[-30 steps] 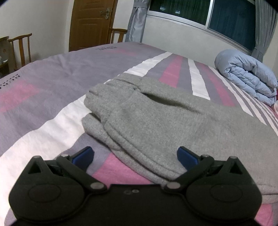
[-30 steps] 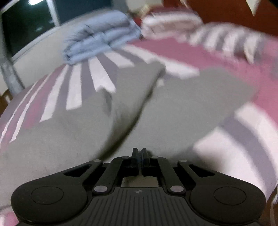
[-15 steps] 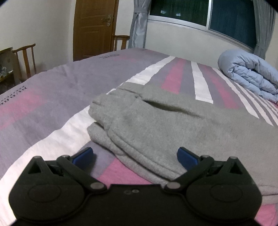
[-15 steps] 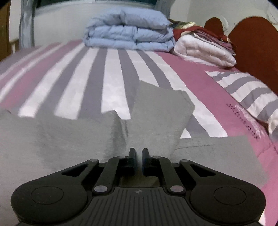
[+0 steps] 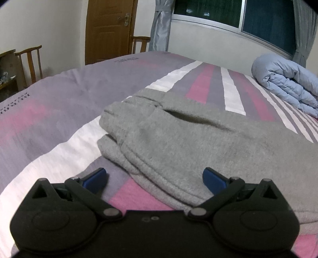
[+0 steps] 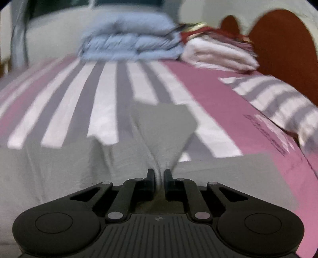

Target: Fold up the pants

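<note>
Left gripper (image 5: 155, 178) sits low at 6 o'clock in its own view, its 2 blue-tipped fingers (image 5: 95, 178) spread wide apart and holding nothing. One finger hovers over the striped bedspread (image 5: 59, 119); the other is over the near edge of the grey pants (image 5: 178, 142). The pants lie on the bed, filling the middle of this view and running off toward 3 o'clock, with the bunched waistband end toward 10 o'clock. A dark slit, seemingly a pocket opening, crosses the fabric near 12 o'clock of the garment. A rolled pale blue quilt (image 5: 286, 83) rests at 2 o'clock, near the window (image 5: 258, 17). A wooden door (image 5: 109, 29) stands at 11 o'clock, with a wooden chair (image 5: 29, 61) at 9 o'clock.

Right gripper (image 6: 159, 175) is clamped almost closed on a pinch of the same grey pants (image 6: 163, 127), the cloth gathered between its 2 black fingers (image 6: 150, 174). From the pinch, a tented flap of fabric rises toward 12 o'clock, while the rest spreads flat toward 9 and 3 o'clock. This view is blurred. Beyond, at 12 o'clock, lies the blue quilt (image 6: 129, 43), with folded white bedding (image 6: 218, 53) at 1 o'clock, a reddish-brown headboard (image 6: 284, 43) at 2 o'clock and a striped pillow (image 6: 278, 101) at 3 o'clock.
</note>
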